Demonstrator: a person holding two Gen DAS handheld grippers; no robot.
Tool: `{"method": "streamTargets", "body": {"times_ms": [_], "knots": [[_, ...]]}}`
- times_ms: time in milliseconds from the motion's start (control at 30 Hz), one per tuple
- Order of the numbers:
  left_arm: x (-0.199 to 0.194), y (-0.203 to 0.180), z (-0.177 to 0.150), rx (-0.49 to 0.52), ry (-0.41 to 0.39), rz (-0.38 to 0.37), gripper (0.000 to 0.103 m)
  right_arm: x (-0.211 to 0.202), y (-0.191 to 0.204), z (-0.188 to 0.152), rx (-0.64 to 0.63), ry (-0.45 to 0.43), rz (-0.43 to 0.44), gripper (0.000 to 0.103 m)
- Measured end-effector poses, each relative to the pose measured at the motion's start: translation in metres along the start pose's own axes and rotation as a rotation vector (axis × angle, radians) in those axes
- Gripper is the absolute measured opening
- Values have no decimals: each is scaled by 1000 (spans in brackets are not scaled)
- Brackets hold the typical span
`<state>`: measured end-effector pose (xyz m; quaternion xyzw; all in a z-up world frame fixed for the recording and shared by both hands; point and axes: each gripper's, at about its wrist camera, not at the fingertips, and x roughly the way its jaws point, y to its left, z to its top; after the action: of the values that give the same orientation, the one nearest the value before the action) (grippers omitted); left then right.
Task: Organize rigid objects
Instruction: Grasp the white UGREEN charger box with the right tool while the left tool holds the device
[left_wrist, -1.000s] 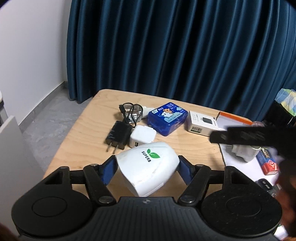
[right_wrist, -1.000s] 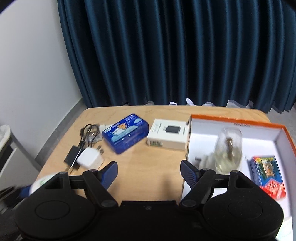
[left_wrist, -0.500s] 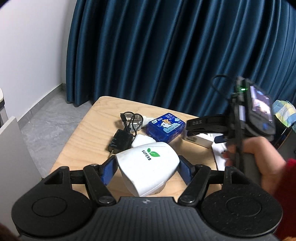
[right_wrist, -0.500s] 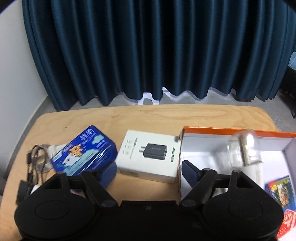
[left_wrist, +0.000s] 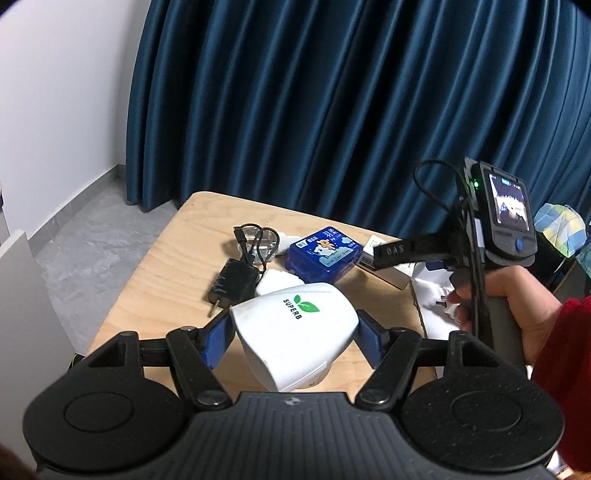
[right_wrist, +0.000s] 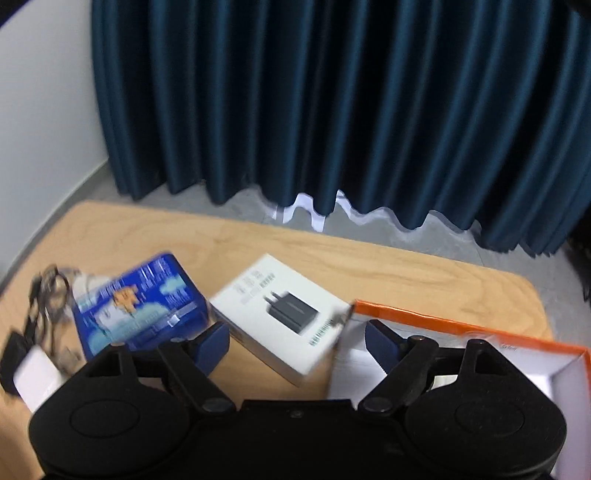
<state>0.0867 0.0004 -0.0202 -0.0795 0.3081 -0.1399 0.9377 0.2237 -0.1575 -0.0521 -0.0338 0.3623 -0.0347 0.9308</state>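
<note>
White bottle (left_wrist: 295, 332) with green leaf logo; dark blue pleated curtain (left_wrist: 332, 110)

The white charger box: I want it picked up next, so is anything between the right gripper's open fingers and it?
Nothing visible. The right gripper has just been opening, and the white charger box lies right ahead of its jaws, which are empty; the blue tin sits just left.

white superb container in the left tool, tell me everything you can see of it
The white SUPERB container looks like smooth, glossy plastic, wedge-shaped with rounded corners. Its top face bears a green leaf logo and the word SUPERB in black. The left tool clamps its two sides between blue pads. It appears lifted, tilted above the wooden table, in front of the chargers.
</note>
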Motion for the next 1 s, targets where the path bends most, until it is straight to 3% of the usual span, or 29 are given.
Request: {"method": "streamTargets", "body": {"times_ms": [100,167,367,467,567,667,767,833,1000], "knots": [[0,-1,0,13,-3,-1,71,-10,-11,2,-53,-23,116,95],[1,-1,-1,7,2,-9,71,-12,-13,9,-143,-21,145,95],[0,-2,-2,7,-1,-13,71,-4,0,32,-461,64,227,95],[1,-2,-2,1,1,-15,71,10,1,47,-527,126,262,95],[1,-2,-2,5,-1,-14,71,31,0,52,-527,215,297,94],[2,-2,-2,3,-1,-12,71,45,0,51,-490,269,297,79],[2,-3,-1,4,-3,-11,71,36,-1,46,-399,244,334,70],[1,-4,-1,11,-8,-8,71,19,1,39,-366,199,322,70],[-6,-8,-1,20,-26,-7,71,-52,-11,14,-226,68,388,70]]}}
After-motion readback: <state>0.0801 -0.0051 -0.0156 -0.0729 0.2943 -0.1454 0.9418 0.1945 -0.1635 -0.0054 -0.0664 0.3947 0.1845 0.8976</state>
